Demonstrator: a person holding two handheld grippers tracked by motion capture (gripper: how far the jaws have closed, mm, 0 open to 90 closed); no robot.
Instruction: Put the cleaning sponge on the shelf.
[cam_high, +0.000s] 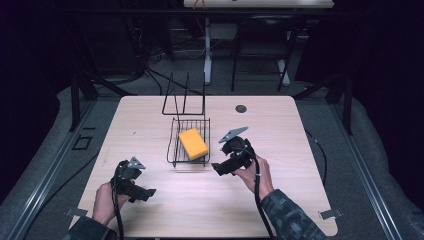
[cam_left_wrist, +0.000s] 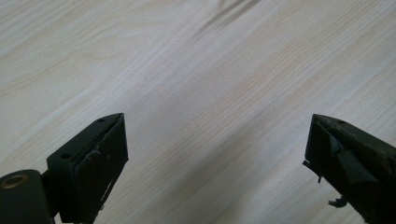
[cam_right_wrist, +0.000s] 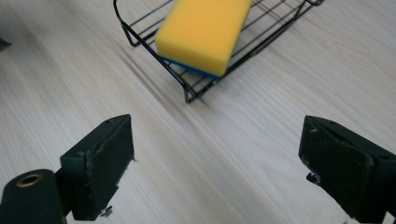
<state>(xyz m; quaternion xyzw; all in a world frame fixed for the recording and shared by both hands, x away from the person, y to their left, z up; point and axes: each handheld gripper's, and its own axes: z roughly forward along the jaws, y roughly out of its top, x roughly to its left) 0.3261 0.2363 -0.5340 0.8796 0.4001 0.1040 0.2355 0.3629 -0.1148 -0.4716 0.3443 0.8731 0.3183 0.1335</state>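
I see one yellow sponge (cam_high: 193, 143) lying in one black wire basket (cam_high: 175, 145) at the table (cam_high: 150, 115) centre. My right gripper (cam_high: 216, 168) sits at about 4 o'clock from the basket, jaws open with nothing between them — the sponge is ahead, apart. The left gripper (cam_high: 150, 192), at about 7 o'clock, is also open and empty. To grip well, I would approach slowly and close across the sponge's short sides — not on the wires.

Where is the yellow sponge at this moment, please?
The yellow rectangular sponge lies inside the black wire basket at the middle of the pale wooden table in the high view, just left of the right gripper.
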